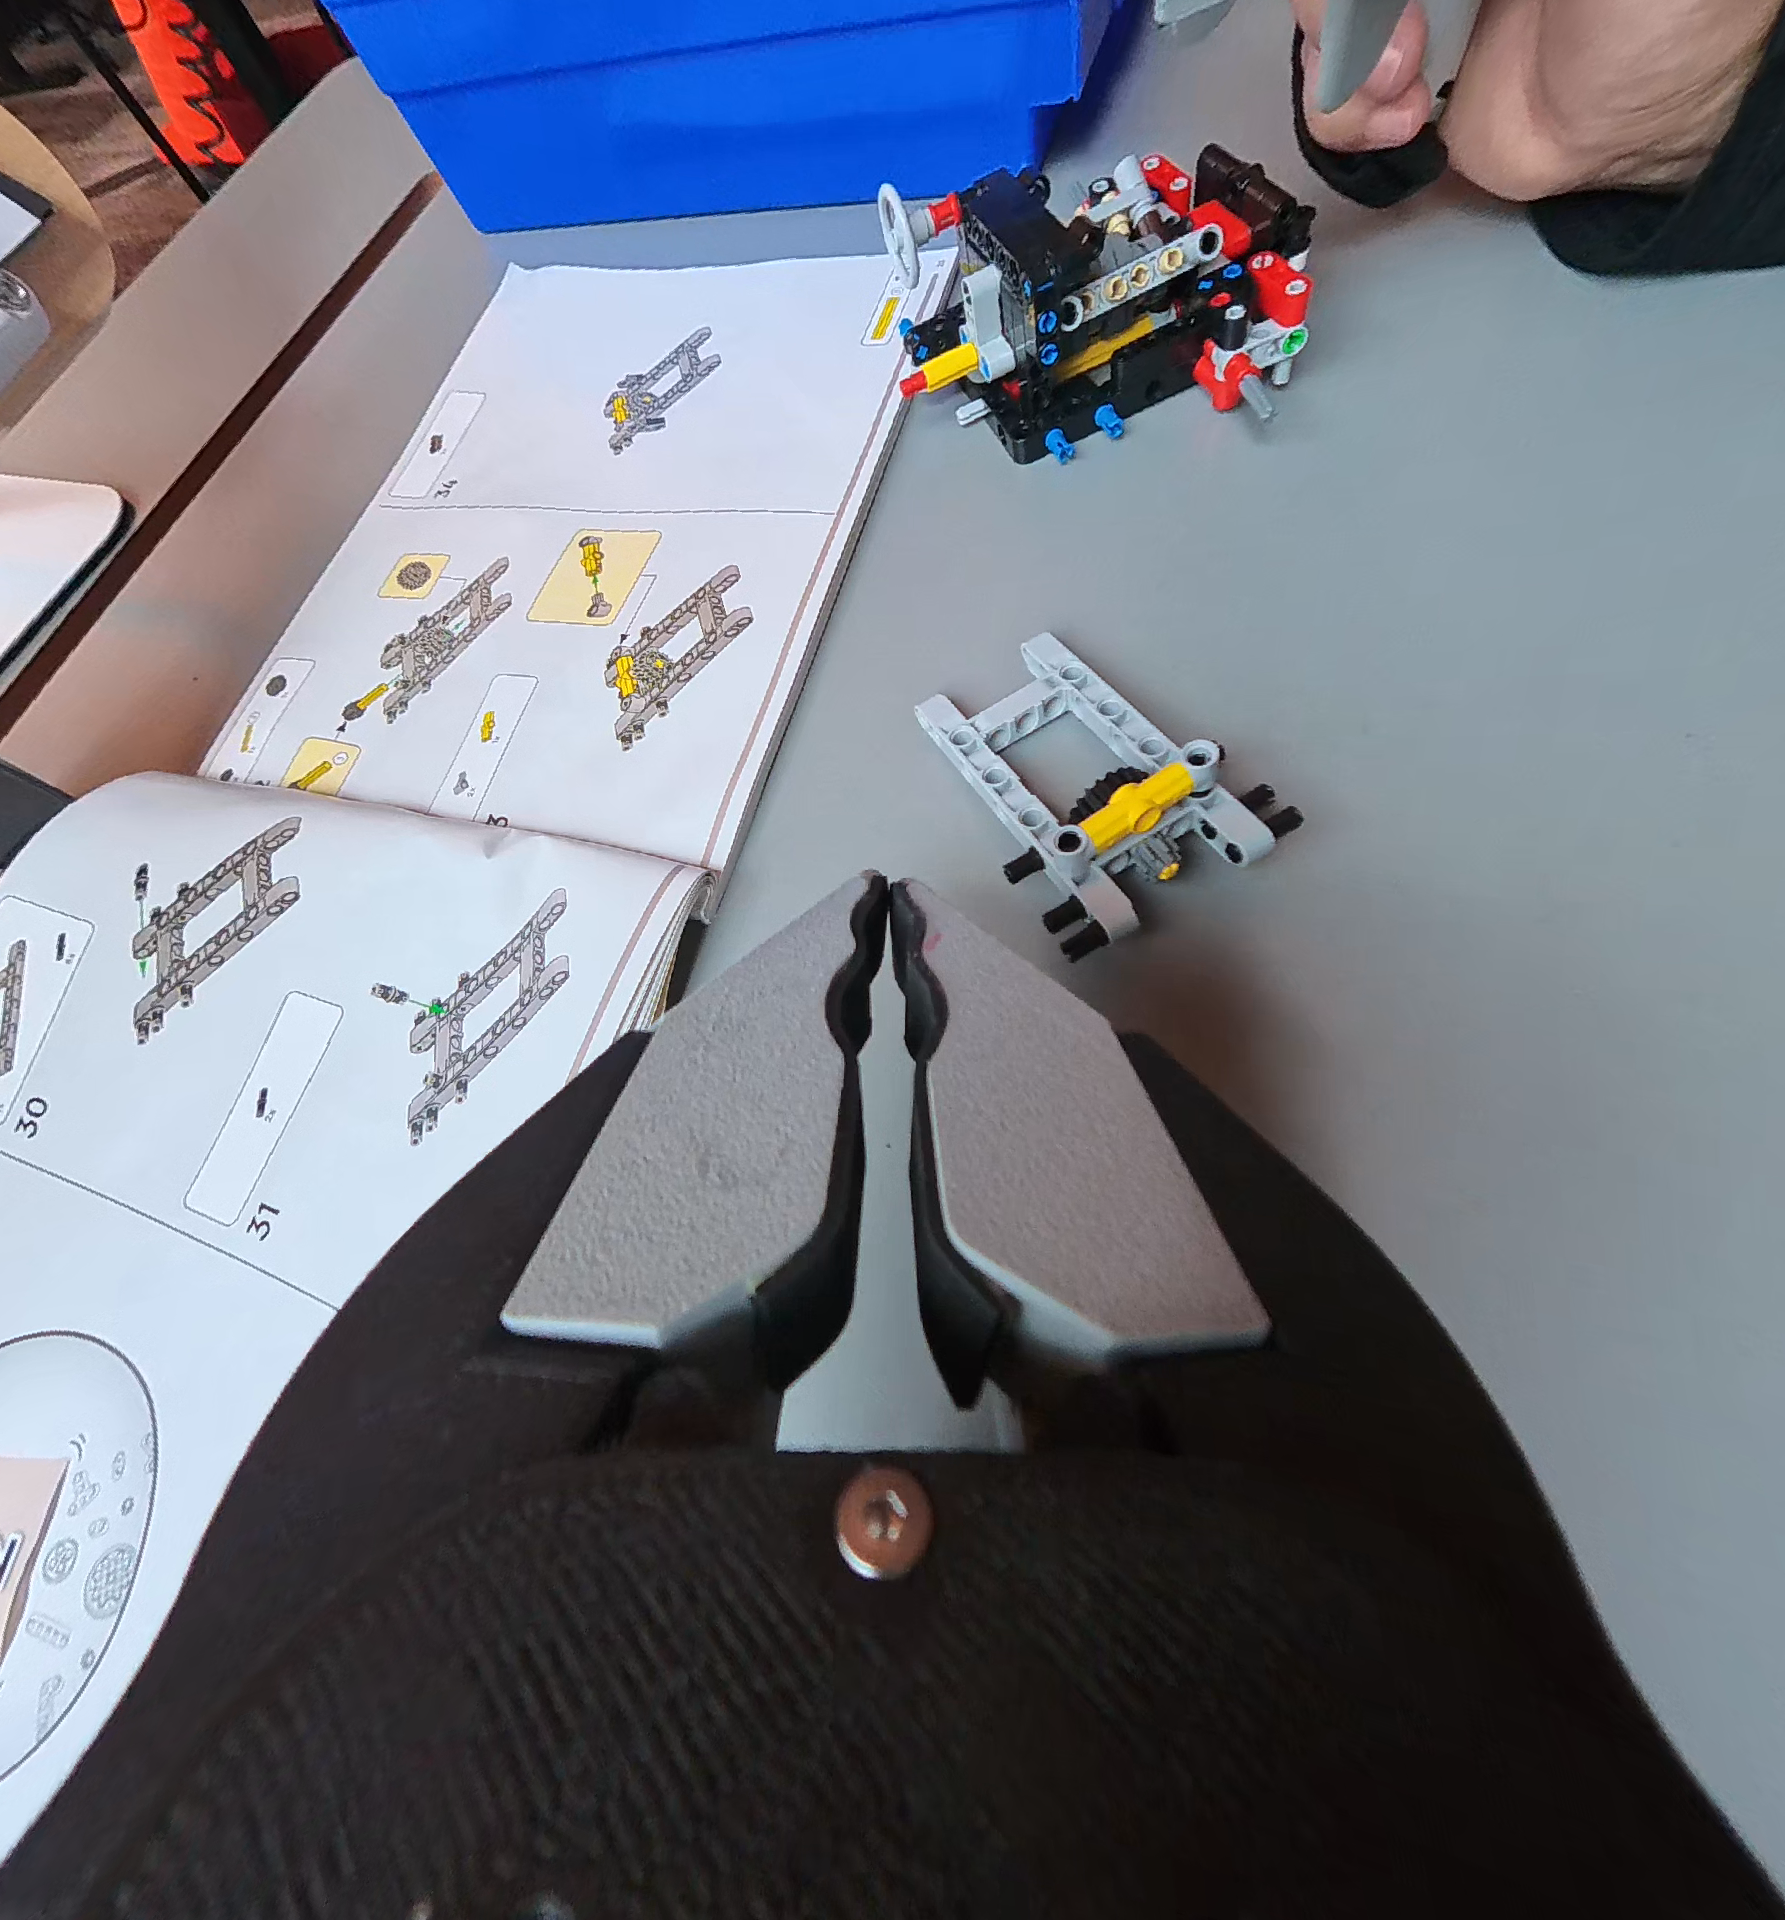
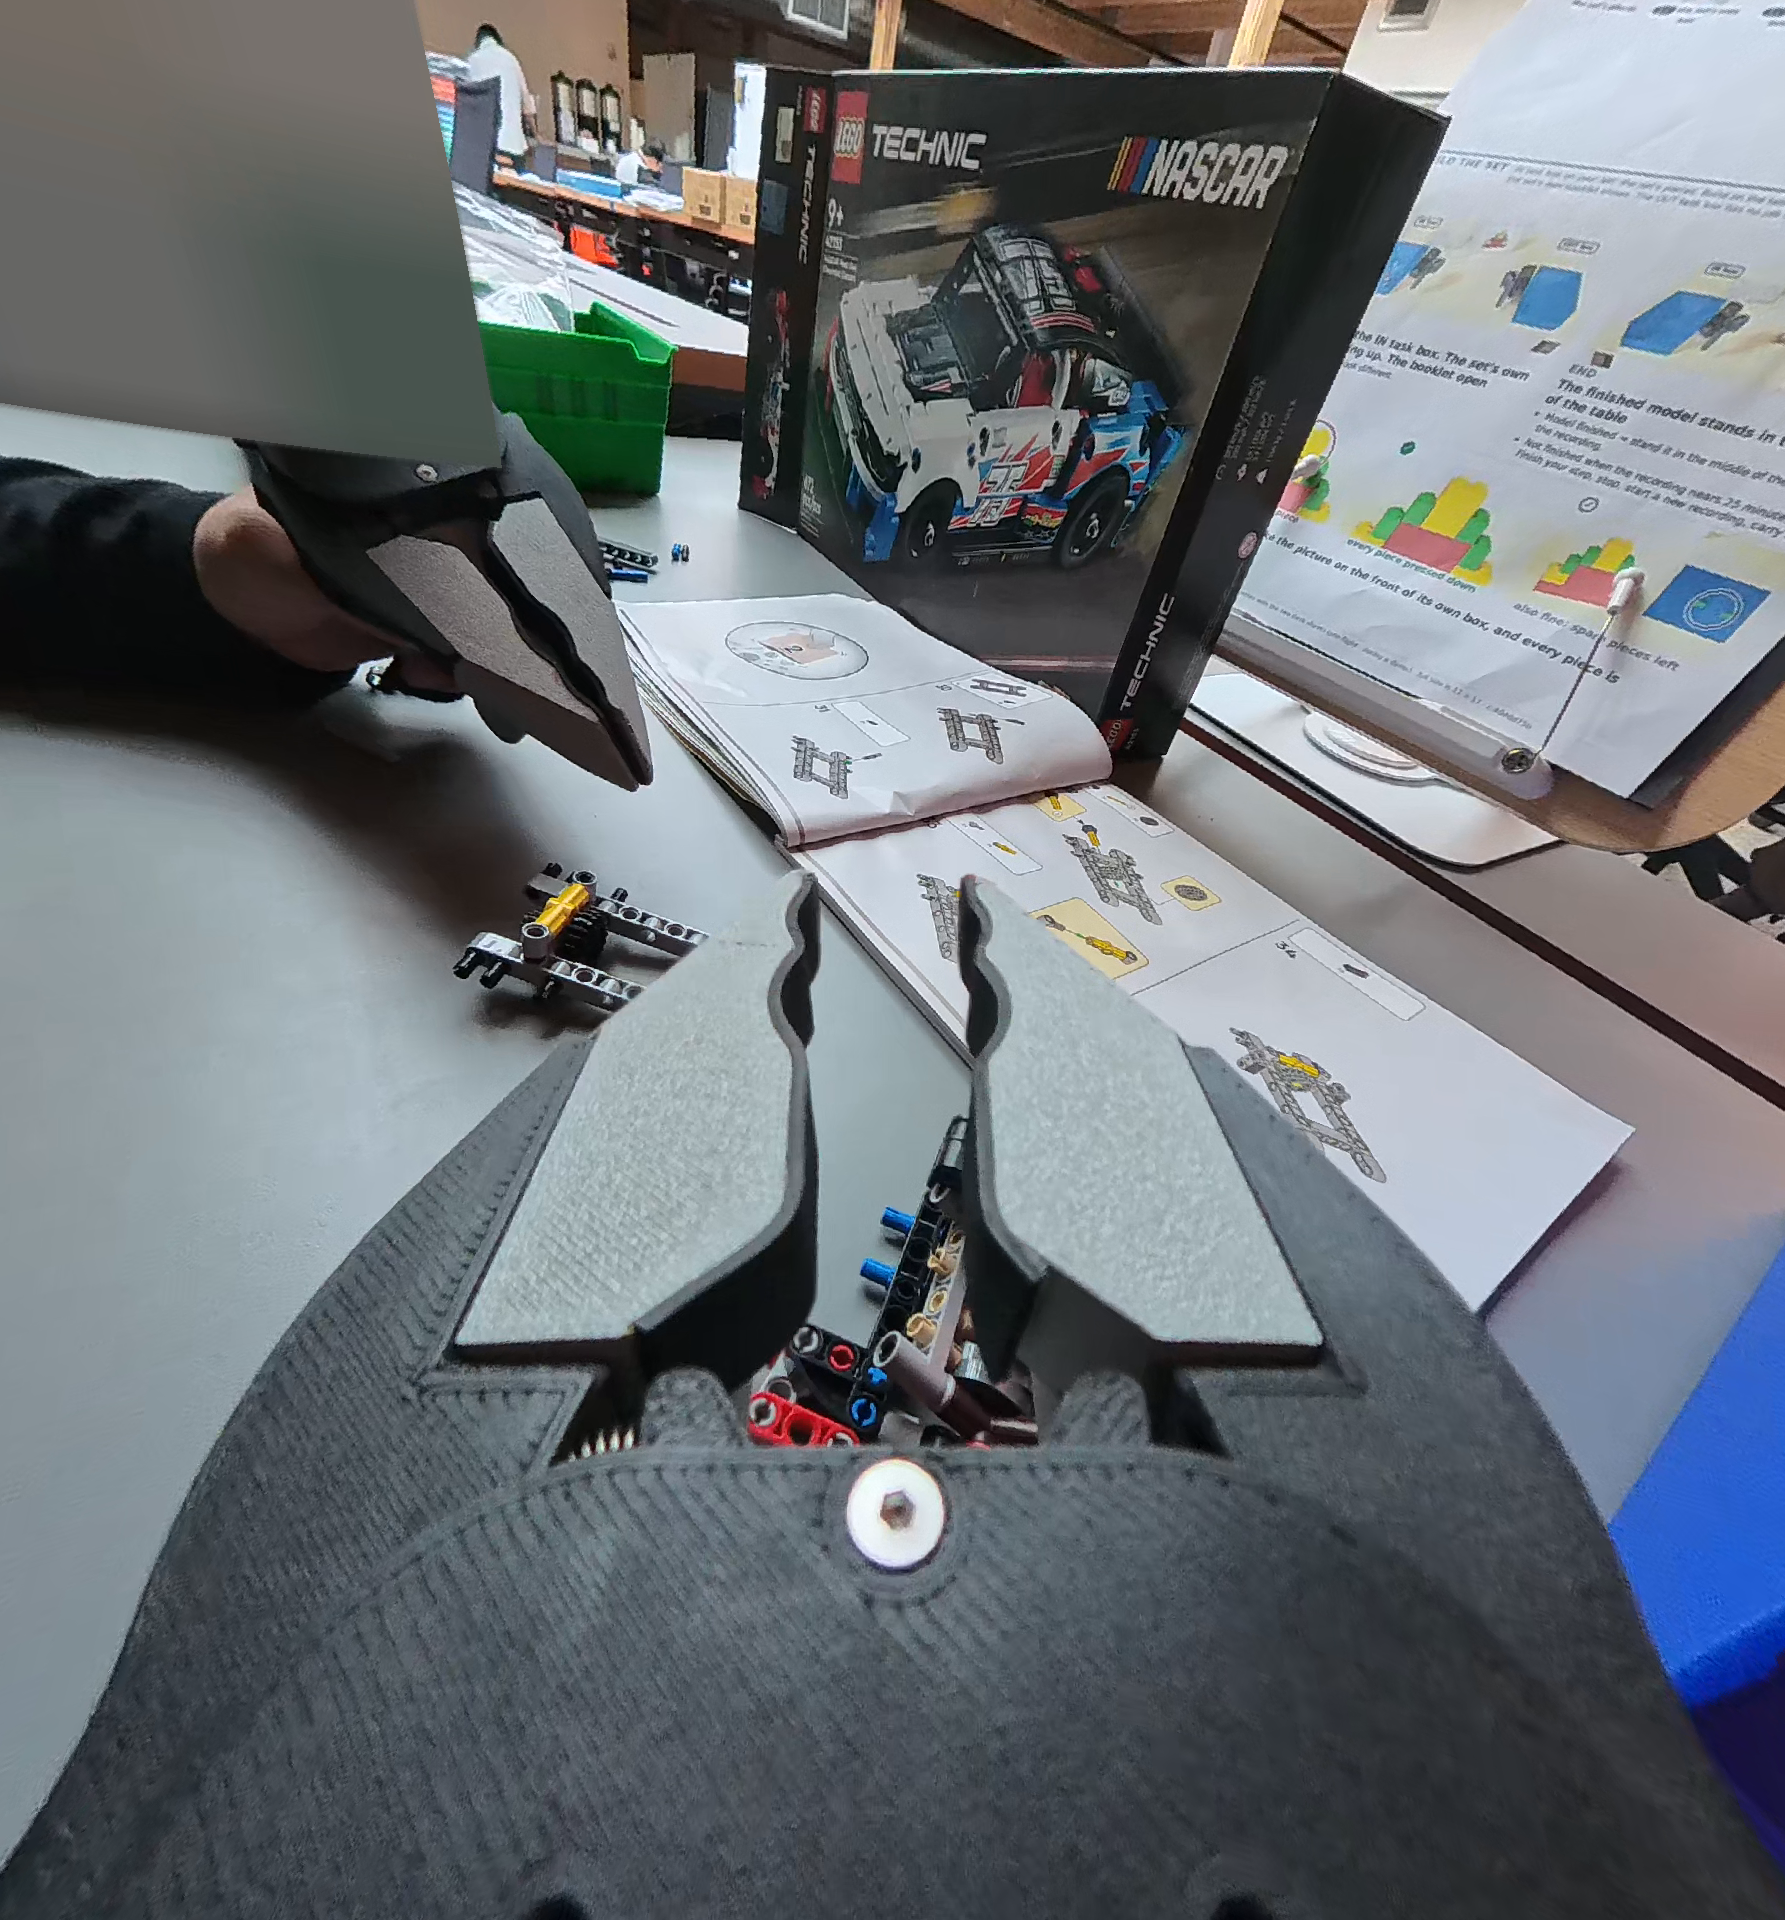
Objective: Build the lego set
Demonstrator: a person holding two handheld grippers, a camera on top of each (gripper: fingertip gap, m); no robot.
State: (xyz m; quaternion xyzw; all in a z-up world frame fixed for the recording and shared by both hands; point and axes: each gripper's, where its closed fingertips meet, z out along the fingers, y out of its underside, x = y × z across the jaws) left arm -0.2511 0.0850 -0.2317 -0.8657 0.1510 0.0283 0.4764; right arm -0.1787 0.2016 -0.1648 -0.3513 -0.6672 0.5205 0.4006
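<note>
Left wrist view: left gripper (image 1: 888,894) is hovering with jaws pinched together, empty. The frame (image 1: 1101,790) is lying on the table (image 1: 1490,727) just ahead and to its right, long axis running up-left. The chassis (image 1: 1106,301) is sitting farther off, beyond it.

Right wrist view: right gripper (image 2: 888,899) is hovering with jaws narrowly parted, empty, over the chassis (image 2: 909,1320). Frame (image 2: 576,940) is lying ahead-left, nearer the left gripper (image 2: 628,758).

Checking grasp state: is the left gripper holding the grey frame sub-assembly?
No: the left gripper is shut on nothing, and the grey frame sub-assembly lies apart from it on the table.
</note>
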